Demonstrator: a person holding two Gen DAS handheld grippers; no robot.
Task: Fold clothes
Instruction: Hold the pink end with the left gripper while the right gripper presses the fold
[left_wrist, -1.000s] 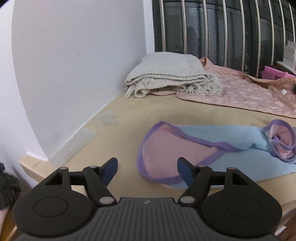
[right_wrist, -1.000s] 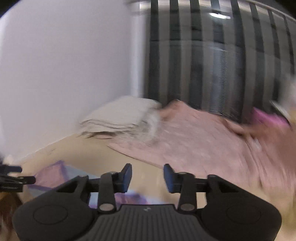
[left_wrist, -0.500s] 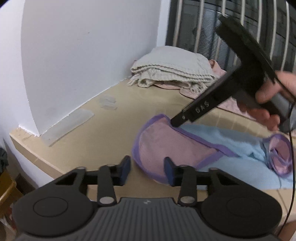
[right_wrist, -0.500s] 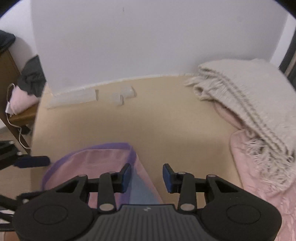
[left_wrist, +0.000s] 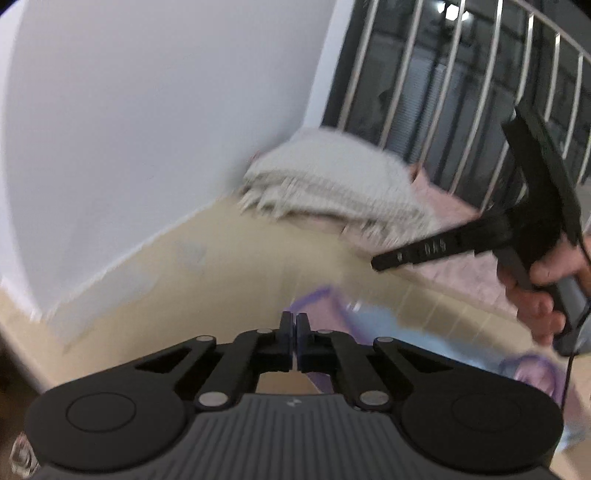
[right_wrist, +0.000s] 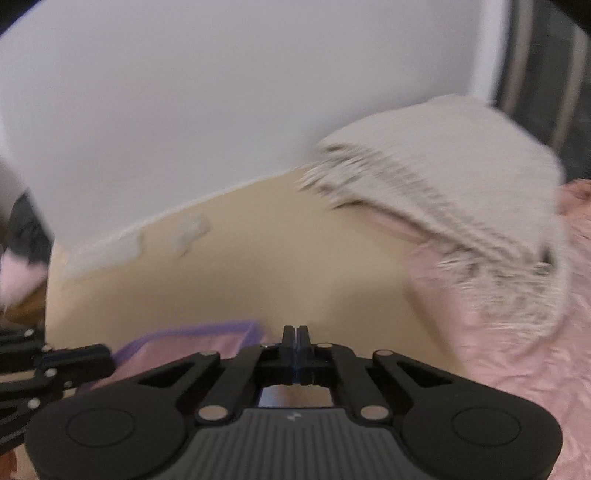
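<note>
A small garment, pink and light blue with purple trim (left_wrist: 373, 321), lies on the beige tabletop (left_wrist: 240, 266). My left gripper (left_wrist: 294, 325) is shut with its tips at the garment's near left edge; whether cloth is pinched is hidden. My right gripper (right_wrist: 295, 338) is shut just right of the garment's purple-trimmed corner (right_wrist: 207, 338); no cloth shows between its tips. The right gripper also shows in the left wrist view (left_wrist: 380, 263), held by a hand above the garment. Both views are blurred.
A folded beige knitted blanket (left_wrist: 332, 184) lies at the back by the white wall (left_wrist: 147, 129), on a pink quilt (right_wrist: 517, 350). A railing with metal bars (left_wrist: 443, 92) stands behind. The left gripper shows at the left edge of the right wrist view (right_wrist: 74, 360).
Both grippers have closed from open. The left gripper moved forward to the garment's edge. The right gripper swung round and now points towards the wall and the blanket.
</note>
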